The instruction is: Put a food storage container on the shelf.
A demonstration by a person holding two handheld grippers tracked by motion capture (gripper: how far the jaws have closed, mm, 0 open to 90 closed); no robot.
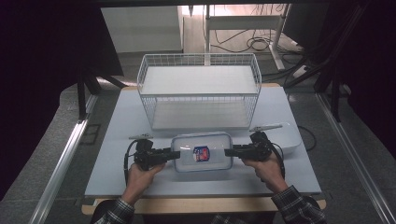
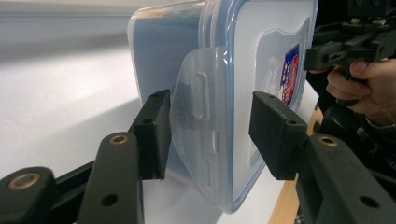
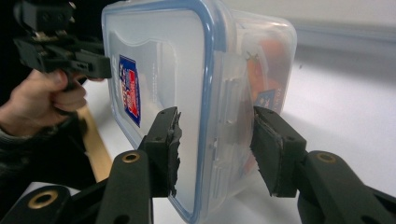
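Container (image 1: 202, 152), clear plastic, rounded rectangle, blue-sealed snap lid, lies on the white table (image 1: 116, 140) just before a white wire basket (image 1: 200, 88). Lid sticker (image 1: 201, 153) is red, white and blue, its writing unreadable; something orange shows blurred through the wall. Left gripper (image 1: 173, 154) straddles the left latch flap, right gripper (image 1: 228, 152) the right one; neither grips, pads not pressing.

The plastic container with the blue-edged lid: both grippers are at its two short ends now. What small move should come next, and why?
Probably close both grippers a little more. The left gripper straddles the end clip of the container, one pad at the clip, the other apart from the lid. The right gripper likewise brackets its end, with small gaps visible. A firm grip should come before lifting.
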